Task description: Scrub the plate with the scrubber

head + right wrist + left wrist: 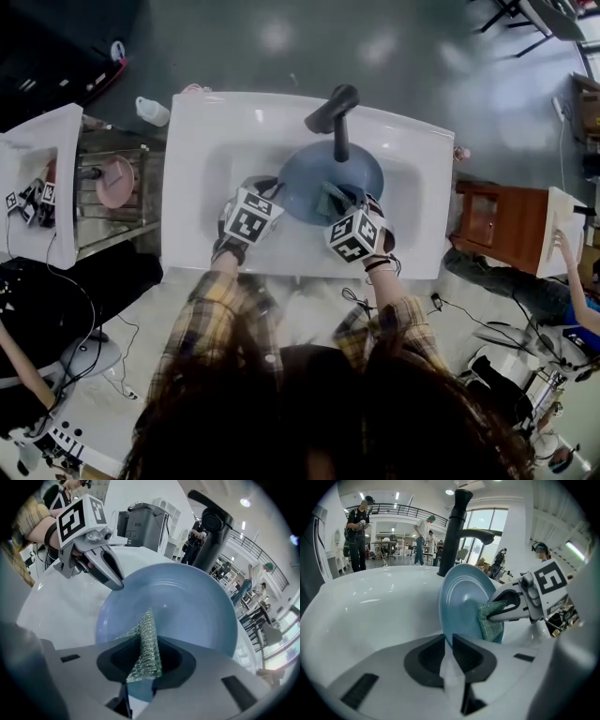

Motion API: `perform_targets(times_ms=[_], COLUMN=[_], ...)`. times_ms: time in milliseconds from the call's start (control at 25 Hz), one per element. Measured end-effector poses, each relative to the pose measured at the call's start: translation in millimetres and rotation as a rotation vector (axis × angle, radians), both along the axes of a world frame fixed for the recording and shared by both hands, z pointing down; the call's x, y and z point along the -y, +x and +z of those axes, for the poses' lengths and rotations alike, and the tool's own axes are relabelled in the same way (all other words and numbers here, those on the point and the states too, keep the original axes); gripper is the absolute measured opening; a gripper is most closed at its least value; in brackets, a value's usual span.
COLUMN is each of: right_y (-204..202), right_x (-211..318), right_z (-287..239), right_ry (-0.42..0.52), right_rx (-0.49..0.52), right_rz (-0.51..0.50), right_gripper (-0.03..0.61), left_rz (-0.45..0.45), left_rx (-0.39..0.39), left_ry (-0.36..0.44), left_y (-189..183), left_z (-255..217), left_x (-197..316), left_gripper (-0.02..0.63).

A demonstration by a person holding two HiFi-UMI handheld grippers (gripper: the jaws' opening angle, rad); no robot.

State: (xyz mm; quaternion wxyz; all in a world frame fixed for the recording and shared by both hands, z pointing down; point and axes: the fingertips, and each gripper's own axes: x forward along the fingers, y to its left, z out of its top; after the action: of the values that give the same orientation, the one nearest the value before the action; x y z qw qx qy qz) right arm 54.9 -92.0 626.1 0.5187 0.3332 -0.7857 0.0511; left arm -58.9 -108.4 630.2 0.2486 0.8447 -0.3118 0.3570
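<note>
Here, at a white sink [202,187], the left tongs [446,637] were clamped on the rim of the blue plate [187,606], holding it tilted on edge in the basin just in front of the black tap [336,108], while the right tongs [148,637] gripped the green mesh scrubber [491,623], pressed against the plate's face. Scrubbing well likely meant keeping the rim hold firm so the plate could not swing, and sweeping the pad in overlapping passes from centre to rim under steady pressure. The plate looked smooth and glossy, ringed near its centre, with no soil that could be made out
</note>
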Motion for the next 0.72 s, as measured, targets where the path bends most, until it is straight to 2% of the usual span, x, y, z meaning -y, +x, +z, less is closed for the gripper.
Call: perform_targets(times_ms=[160, 320, 720], right_y=[20.6, 34.3, 59.5], right_x=[5.3, 13.1, 38.7], right_z=[-8.7, -18.5, -40.7], right_ry=[0.011, 0.049, 0.101], right_rx=[-0.010, -0.057, -0.064], right_rz=[0.042, 0.032, 0.106], right_gripper=[0.104, 0.104, 0.106], left_rz=[0.015, 0.016, 0.014], left_rx=[-0.007, -0.014, 0.001], left_ry=[0.010, 0.020, -0.015], left_y=[1.3, 2.0, -2.6], left_z=[-5.4, -6.0, -4.5], left_x=[0.4, 1.2, -6.4], left_gripper=[0.046, 0.046, 0.048])
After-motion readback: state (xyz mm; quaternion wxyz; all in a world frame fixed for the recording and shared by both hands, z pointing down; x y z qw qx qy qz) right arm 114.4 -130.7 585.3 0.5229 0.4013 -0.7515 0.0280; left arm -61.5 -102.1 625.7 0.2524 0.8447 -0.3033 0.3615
